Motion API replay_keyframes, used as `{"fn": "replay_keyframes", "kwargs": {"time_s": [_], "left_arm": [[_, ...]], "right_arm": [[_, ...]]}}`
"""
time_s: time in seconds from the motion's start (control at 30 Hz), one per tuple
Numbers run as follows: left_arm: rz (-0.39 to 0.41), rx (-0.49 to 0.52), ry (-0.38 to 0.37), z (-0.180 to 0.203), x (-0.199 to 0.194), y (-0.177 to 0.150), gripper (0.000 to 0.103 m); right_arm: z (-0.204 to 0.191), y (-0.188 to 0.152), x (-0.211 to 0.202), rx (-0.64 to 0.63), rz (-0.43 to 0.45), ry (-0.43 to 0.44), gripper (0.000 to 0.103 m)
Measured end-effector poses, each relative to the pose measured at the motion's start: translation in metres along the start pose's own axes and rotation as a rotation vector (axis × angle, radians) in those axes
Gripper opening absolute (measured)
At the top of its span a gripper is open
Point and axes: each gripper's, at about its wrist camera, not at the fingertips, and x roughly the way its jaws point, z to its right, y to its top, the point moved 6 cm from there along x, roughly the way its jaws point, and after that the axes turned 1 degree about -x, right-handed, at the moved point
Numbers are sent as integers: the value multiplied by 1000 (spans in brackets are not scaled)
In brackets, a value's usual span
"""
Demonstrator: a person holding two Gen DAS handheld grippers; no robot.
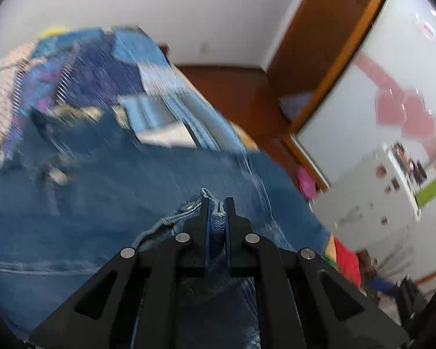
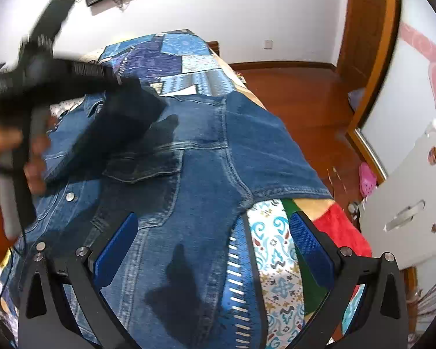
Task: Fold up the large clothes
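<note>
Left wrist view: left gripper [image 1: 217, 203] clenched on a bunched hem of the denim jacket [image 1: 130, 189], beside a snap button [image 1: 189, 206]; everything beyond is motion-blurred.

Right wrist view: right gripper [image 2: 212, 232] spread wide, grasping nothing, above the jacket's hem at the bed's [image 2: 346, 232] near edge; jacket runs lengthwise away; the other gripper's tips blurred.

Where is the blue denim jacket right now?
The blue denim jacket lies spread on the patchwork bedspread, and the left gripper pinches a fold of it.
</note>
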Motion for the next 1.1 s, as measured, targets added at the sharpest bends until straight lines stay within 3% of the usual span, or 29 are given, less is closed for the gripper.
{"fn": "replay_keyframes", "kwargs": {"time_s": [0.2,0.27,0.33,0.37,0.43,0.47,0.5,0.57,0.63,0.77,0.93,1.1], "left_arm": [[-148,64,-24,25,26,-32,8],[-157,99,-6,33,23,-35,10],[-158,112,-52,44,12,-32,10],[-157,108,-64,44,11,-31,14],[-134,97,-82,48,-7,-25,31],[-121,96,-77,47,-12,-21,44],[-89,102,-62,44,-23,-17,50],[-44,122,-19,38,-39,-11,51],[-8,158,53,26,-57,-9,53],[60,205,218,-20,-92,-21,68],[34,183,355,-88,-114,-57,71],[-40,3,423,-169,-123,-100,71]], "right_arm": [[23,-5,6,83,-28,5,103],[29,-3,5,110,-27,25,103],[33,1,3,120,-20,26,103],[34,2,2,121,-15,23,103],[40,7,1,118,-10,9,103],[43,10,1,113,-7,3,103],[46,13,0,110,-3,1,103],[51,17,0,108,1,3,103],[59,24,4,120,0,11,103],[77,29,15,158,-24,1,103],[108,23,40,263,-106,40,103],[131,11,72,447,-203,146,103]]}}
